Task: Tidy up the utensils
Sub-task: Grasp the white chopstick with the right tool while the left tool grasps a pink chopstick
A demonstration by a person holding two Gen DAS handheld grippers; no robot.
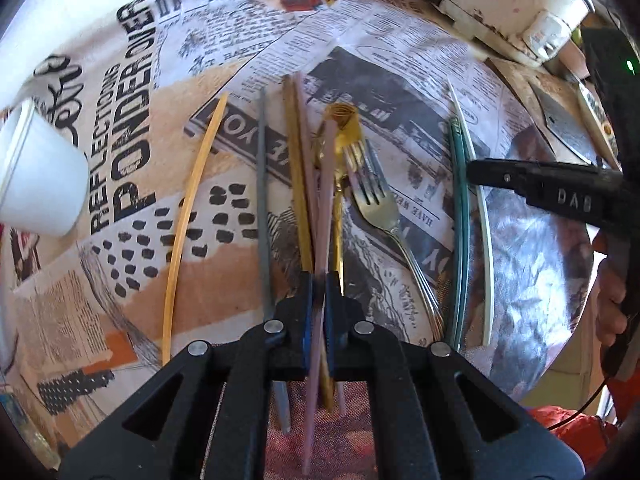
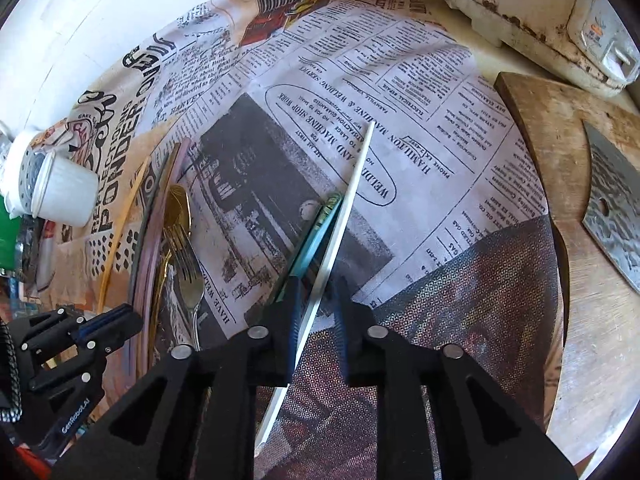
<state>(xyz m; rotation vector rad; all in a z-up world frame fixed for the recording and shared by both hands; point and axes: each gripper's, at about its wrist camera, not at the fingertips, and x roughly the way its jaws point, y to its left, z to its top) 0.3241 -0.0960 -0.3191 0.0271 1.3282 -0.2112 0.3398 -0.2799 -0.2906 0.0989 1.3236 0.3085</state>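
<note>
Left gripper (image 1: 319, 288): jaws clamped on pink chopstick (image 1: 326, 184), frame centre. Right gripper (image 2: 318, 300): jaws apart, straddling white chopstick (image 2: 344, 216). Step: pairing chopsticks. Next: lay pink beside its mate.

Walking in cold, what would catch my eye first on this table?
Probably the busy newspaper-print tablecloth, strewn with thin coloured chopsticks. Mid-table, a silver metal fork lies beside a golden spoon. The left gripper pinches a pale pink chopstick; the right gripper straddles a white chopstick.
</note>
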